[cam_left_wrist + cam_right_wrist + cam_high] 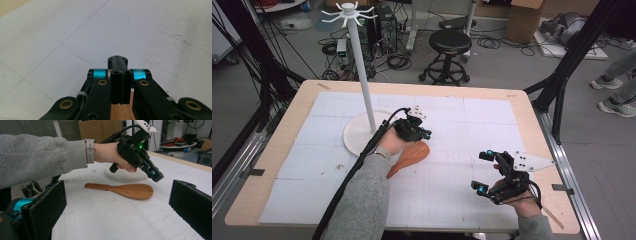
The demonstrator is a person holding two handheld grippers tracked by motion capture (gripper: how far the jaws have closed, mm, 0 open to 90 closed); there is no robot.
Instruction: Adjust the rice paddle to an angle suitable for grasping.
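1. The table (272, 150) is covered with a white gridded mat (452, 190), and a wooden spatula (409, 157) lies flat on this mat near the middle.
2. In the right gripper view the spatula (125, 190) shows its broad blade to the right and its thin handle to the left, and nothing touches it.
3. The left gripper (424, 134) is held by the person's left hand (391, 142) above the blade end of the spatula. Its tip points down toward the mat.
4. In the left gripper view the two jaws of the left gripper (121, 75) are pressed together with nothing between them. A small piece of brown wood shows under them at the bottom edge.
5. In the right gripper view the left gripper (156, 176) hangs a little above the spatula, apart from it.
6. The right gripper (484, 172) is at the right side of the table, well apart from the spatula, in the person's right hand (519, 200).
7. Its jaws are spread wide, and the right gripper (117, 205) holds nothing.
8. A white stand (362, 75) with hooks at the top rises from a round white base (354, 135), just beside the left hand.
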